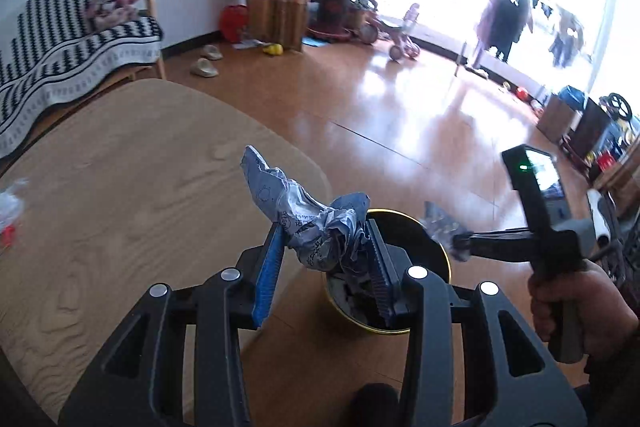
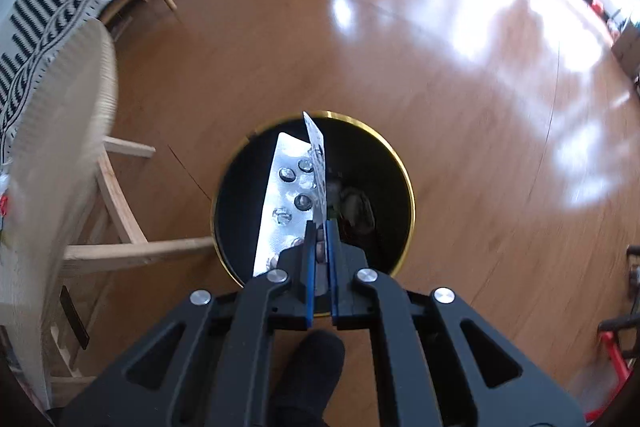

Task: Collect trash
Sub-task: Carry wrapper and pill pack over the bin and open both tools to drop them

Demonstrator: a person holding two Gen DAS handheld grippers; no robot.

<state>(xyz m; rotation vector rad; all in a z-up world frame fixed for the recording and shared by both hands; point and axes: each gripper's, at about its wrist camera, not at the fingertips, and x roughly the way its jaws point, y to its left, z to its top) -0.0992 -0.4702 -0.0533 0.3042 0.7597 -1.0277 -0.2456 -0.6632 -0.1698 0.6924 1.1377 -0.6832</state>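
Note:
My left gripper (image 1: 326,231) is shut on a crumpled grey-blue printed wrapper (image 1: 308,219), held above the near rim of a round black bin with a gold rim (image 1: 436,247) on the floor. My right gripper (image 2: 319,227) is shut on silver pill blister packs (image 2: 286,199), held right over the same bin (image 2: 394,163); some trash lies inside it. The right gripper also shows in the left wrist view (image 1: 460,239), over the bin's right side.
A light wooden table (image 1: 120,211) lies left of the bin, with bits of trash (image 1: 10,211) at its far left edge. A covered bench (image 1: 60,47), slippers (image 1: 204,67), a tricycle (image 1: 400,35) and boxes (image 1: 560,115) stand around the wooden floor.

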